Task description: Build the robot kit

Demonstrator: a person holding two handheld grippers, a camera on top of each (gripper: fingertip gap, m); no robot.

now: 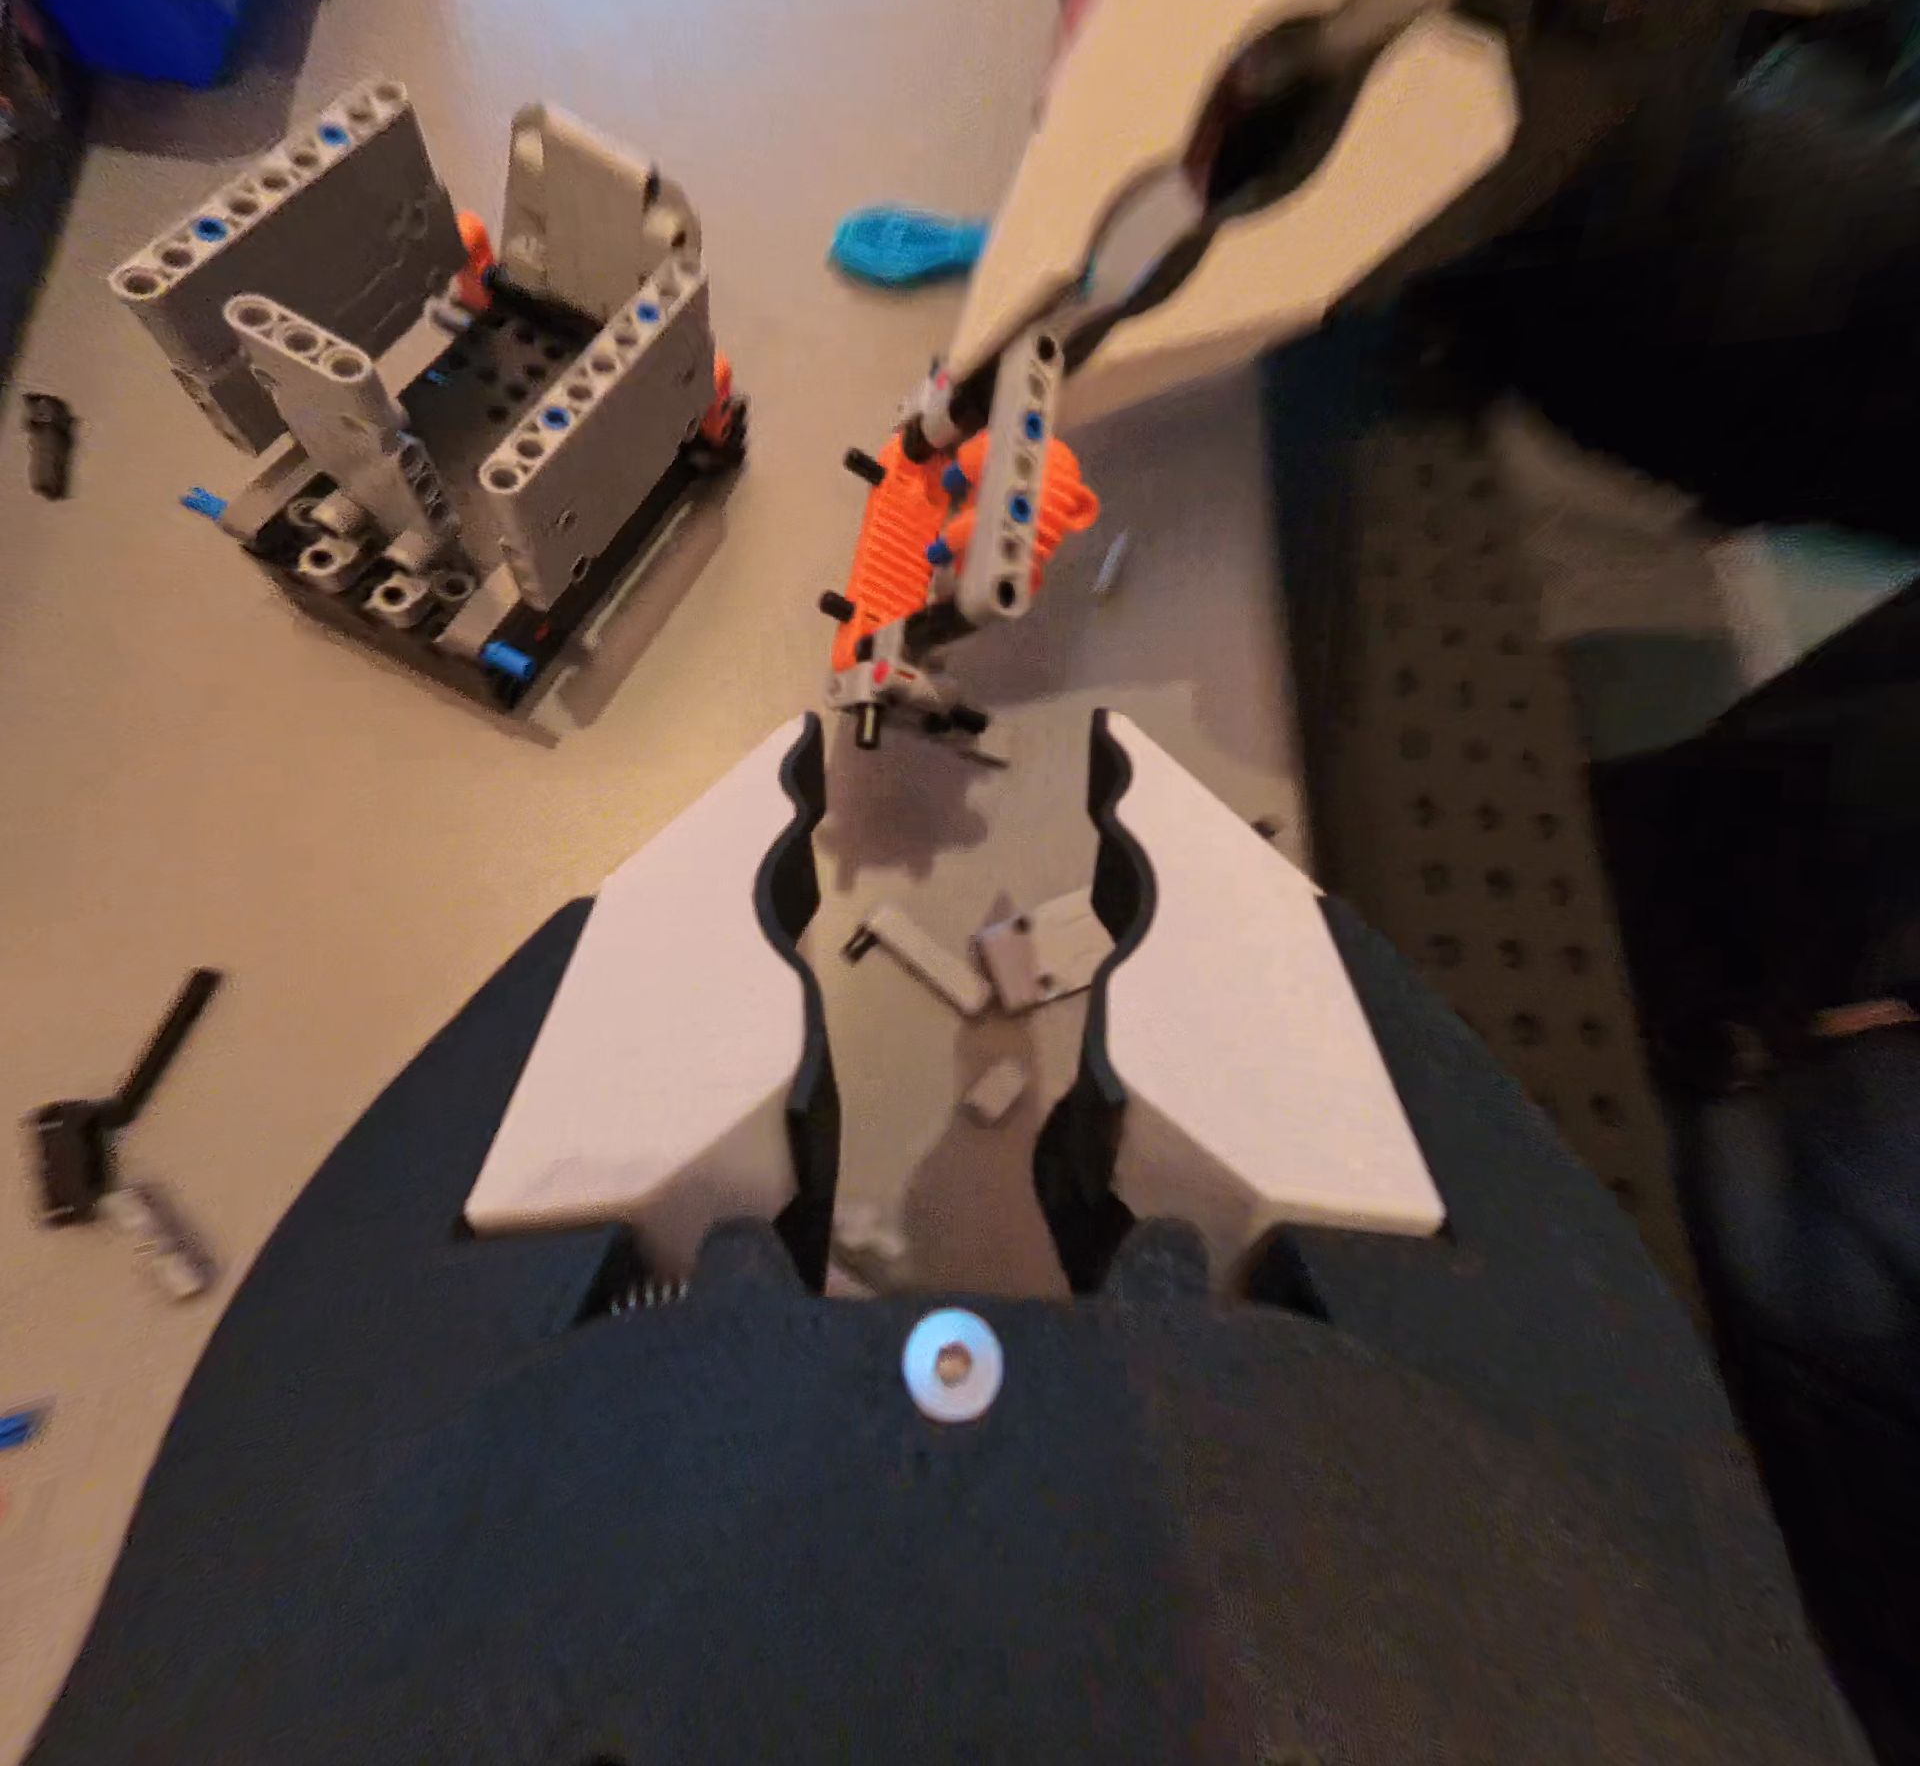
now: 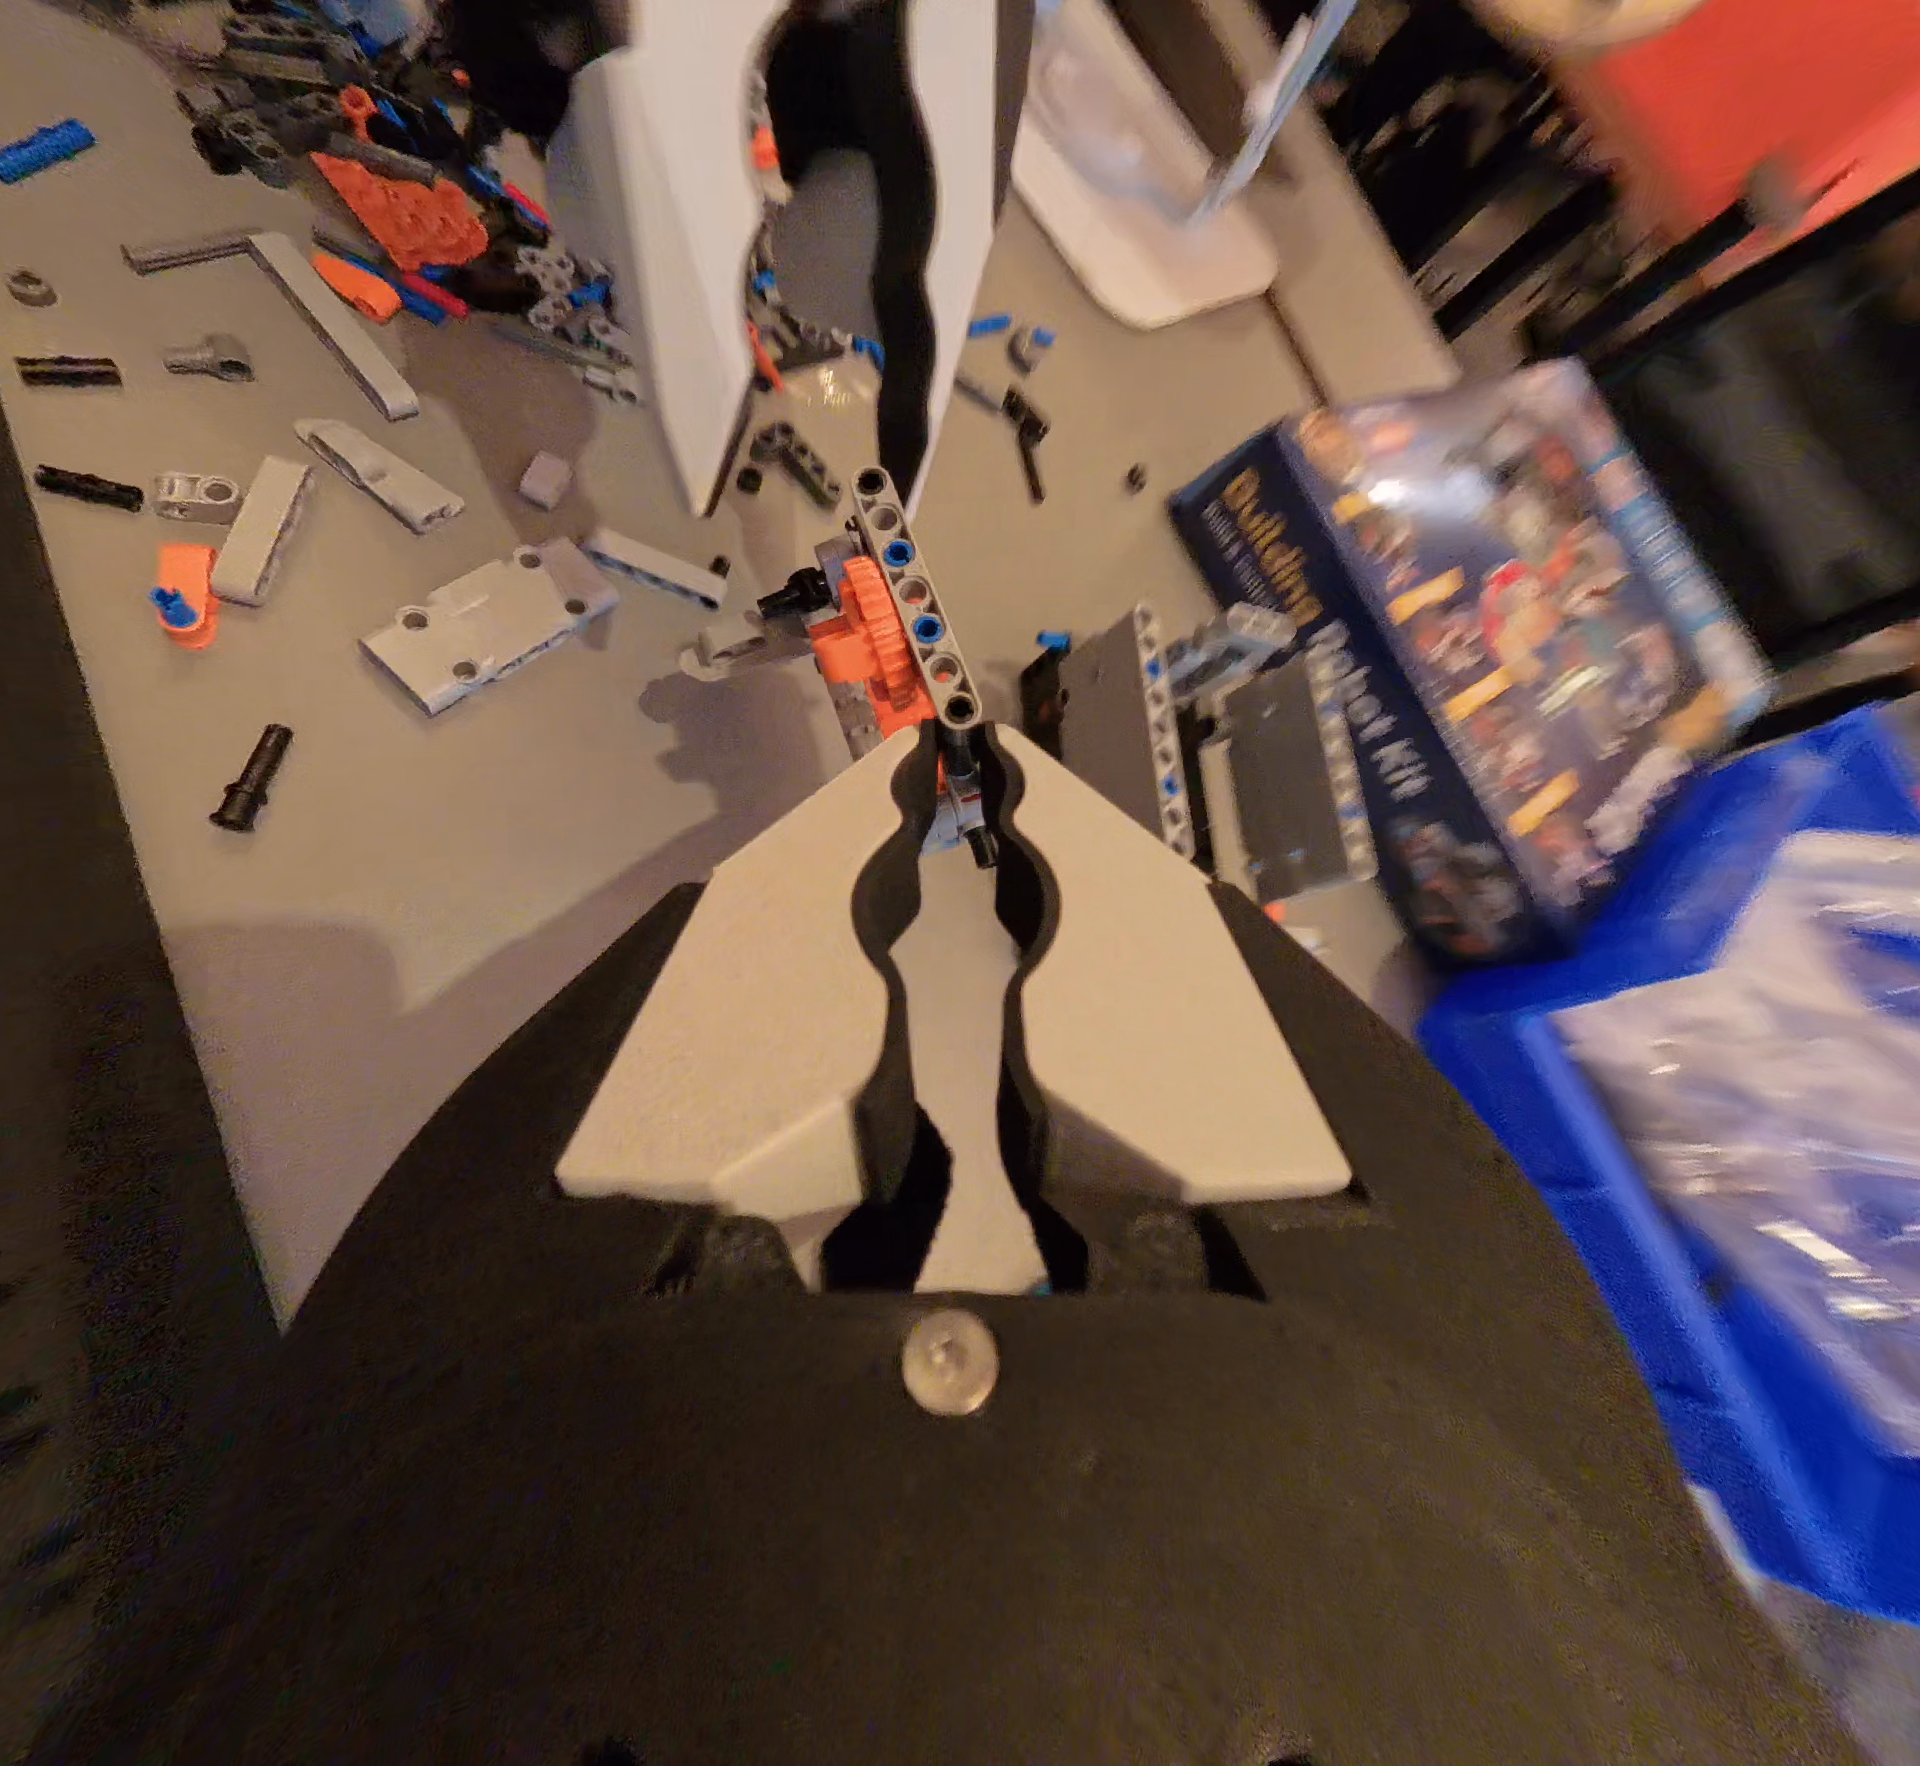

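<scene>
My right gripper (image 2: pixel 956 760) is shut on a small building-brick assembly (image 2: pixel 894 636): an orange ribbed piece pinned to a grey holed beam with blue and black pins. It holds the assembly above the table. The left wrist view shows the same assembly (image 1: pixel 935 532) hanging from the right gripper's fingertips (image 1: pixel 997 345). My left gripper (image 1: pixel 956 750) is open and empty, with its tips just below the assembly's lower end and not touching it. It also shows in the right wrist view (image 2: pixel 800 428), open, beyond the assembly.
A larger grey and black brick build (image 1: pixel 436 407) stands on the beige table (image 1: pixel 312 833) to the left. Loose grey and black parts (image 1: pixel 977 968) lie under my left gripper. A pile of parts (image 2: pixel 343 116), a kit box (image 2: pixel 1475 656) and a blue bin (image 2: pixel 1714 1145) surround the area. My right fingertips sit around 6 centimeters from my left ones.
</scene>
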